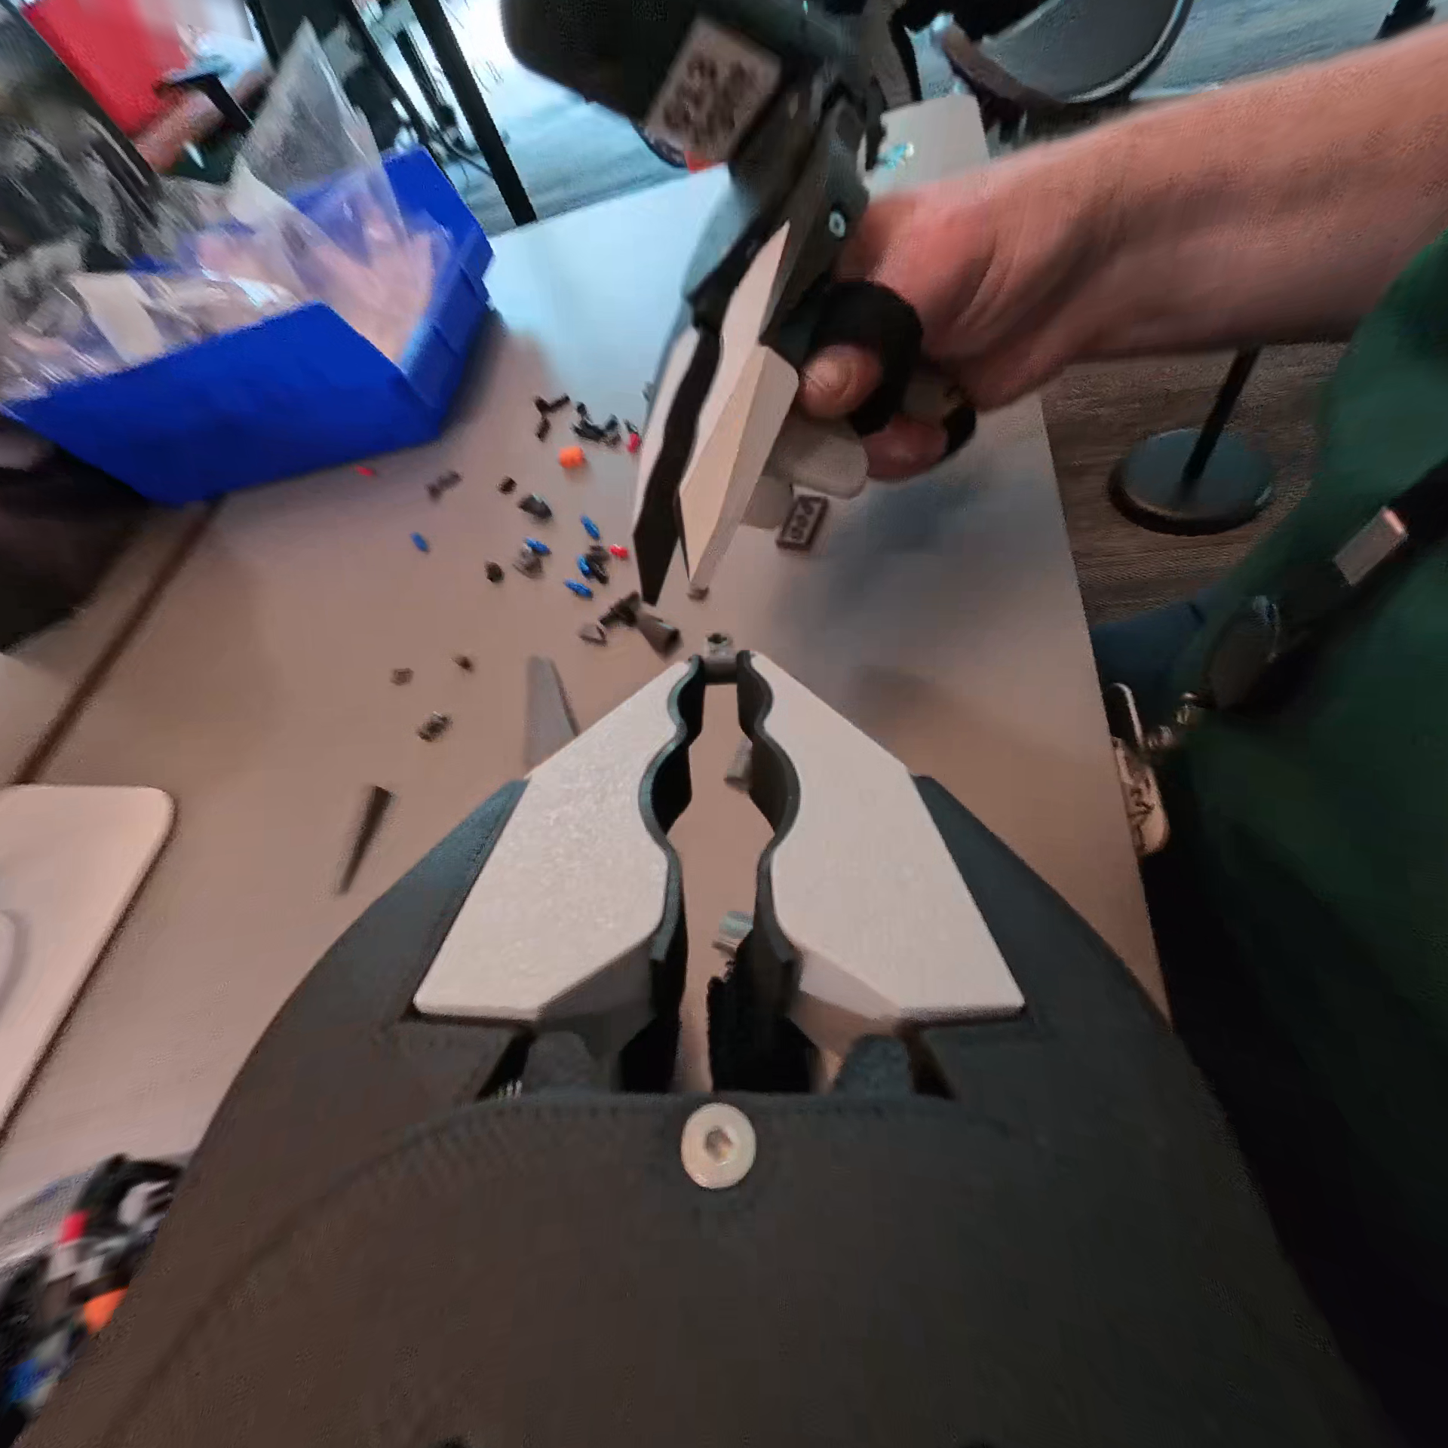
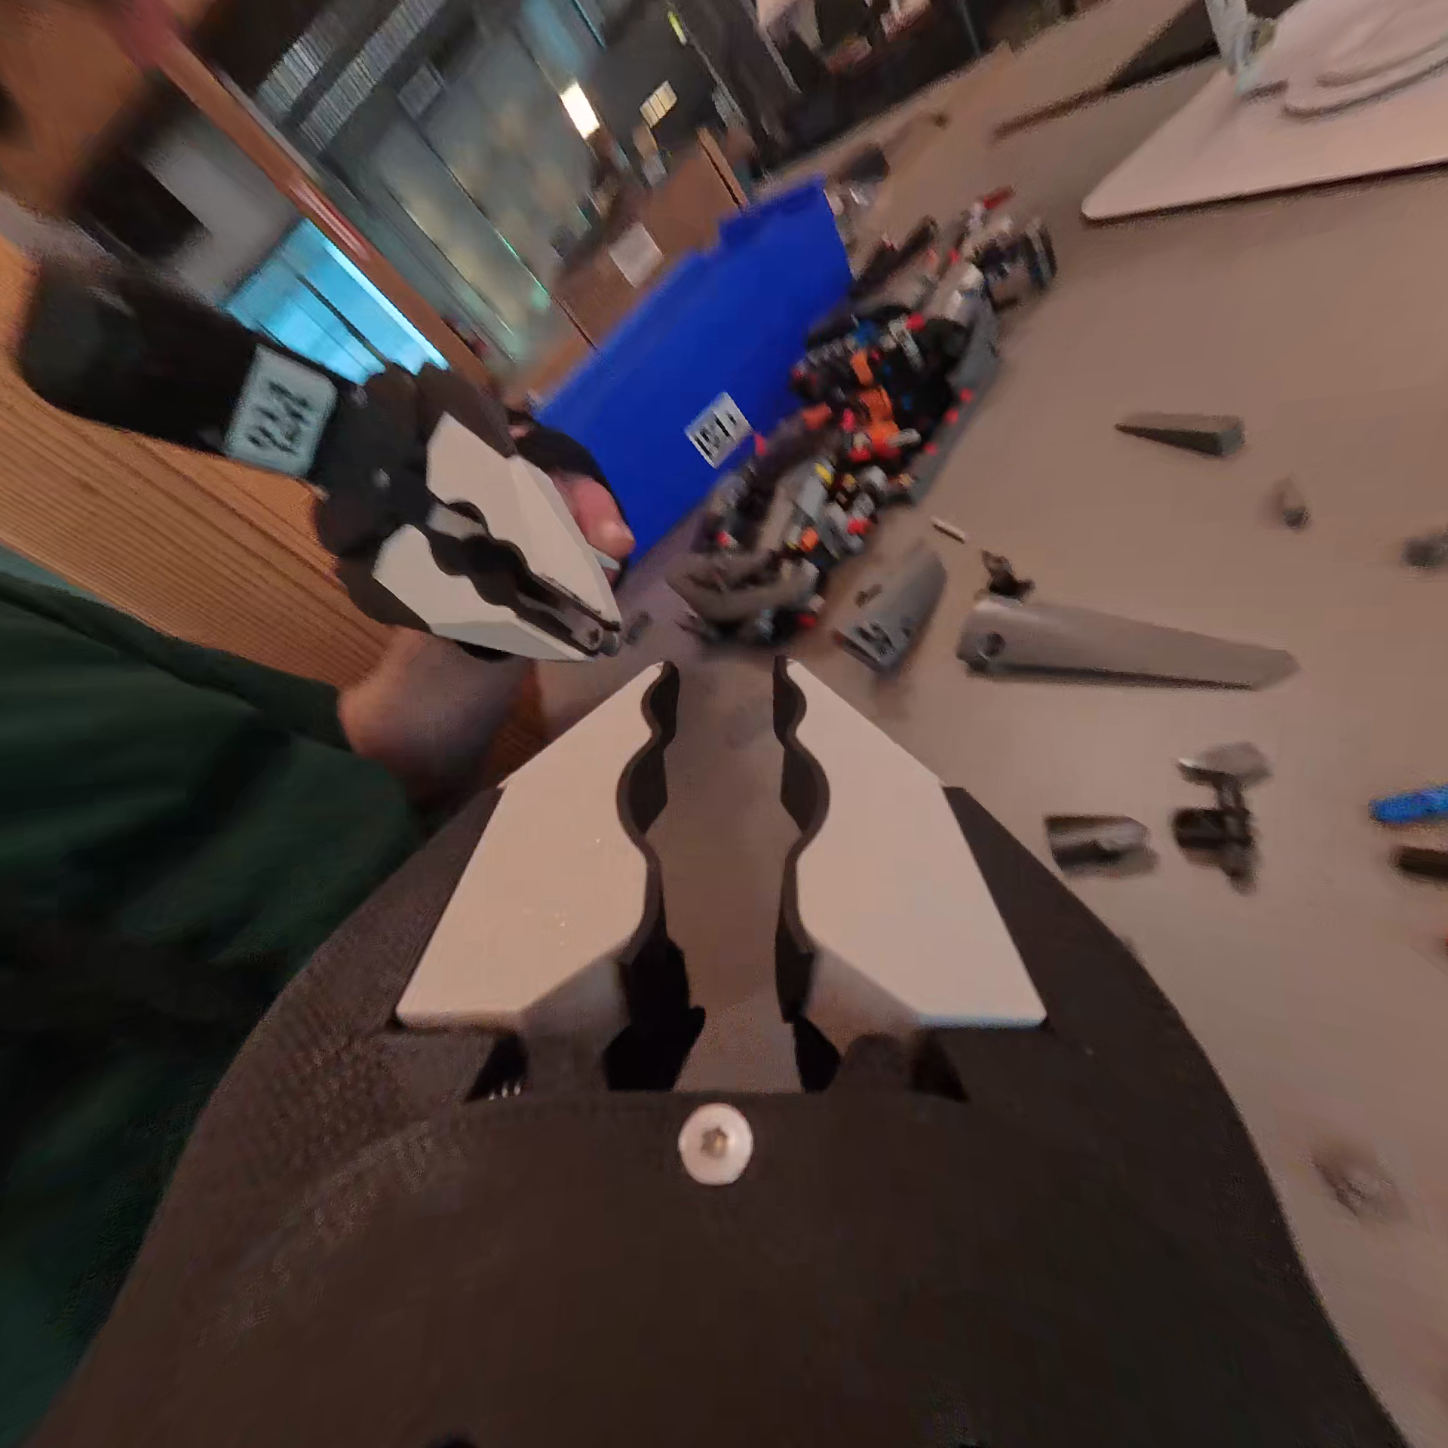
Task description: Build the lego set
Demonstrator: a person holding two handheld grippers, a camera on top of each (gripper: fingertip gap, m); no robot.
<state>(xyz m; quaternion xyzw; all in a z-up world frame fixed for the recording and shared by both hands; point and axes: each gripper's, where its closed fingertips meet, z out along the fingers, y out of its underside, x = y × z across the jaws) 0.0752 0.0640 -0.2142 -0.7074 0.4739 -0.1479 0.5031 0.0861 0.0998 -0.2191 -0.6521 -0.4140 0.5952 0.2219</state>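
Note:
My left gripper (image 1: 719,667) is shut on a small dark grey lego piece (image 1: 718,652) and holds it just above the tan table (image 1: 901,627). It also shows in the right wrist view (image 2: 605,636), still pinching the piece. My right gripper (image 2: 725,666) is open and empty. In the left wrist view it (image 1: 674,589) points down at the table, just beyond the left fingertips. Small black, blue and red lego pieces (image 1: 548,541) lie scattered beyond it. A partly built lego model (image 2: 862,407) stands by the blue bin (image 2: 705,368).
The blue bin (image 1: 235,392) holds clear plastic bags. Long grey wedge pieces (image 2: 1120,646) and small dark parts (image 2: 1214,815) lie at the right. A white pad (image 1: 63,862) lies at the left. A black stand base (image 1: 1191,482) sits off the table's right edge. A person's hand (image 1: 979,298) holds the right gripper. Left tips to right tips: about 4 centimetres.

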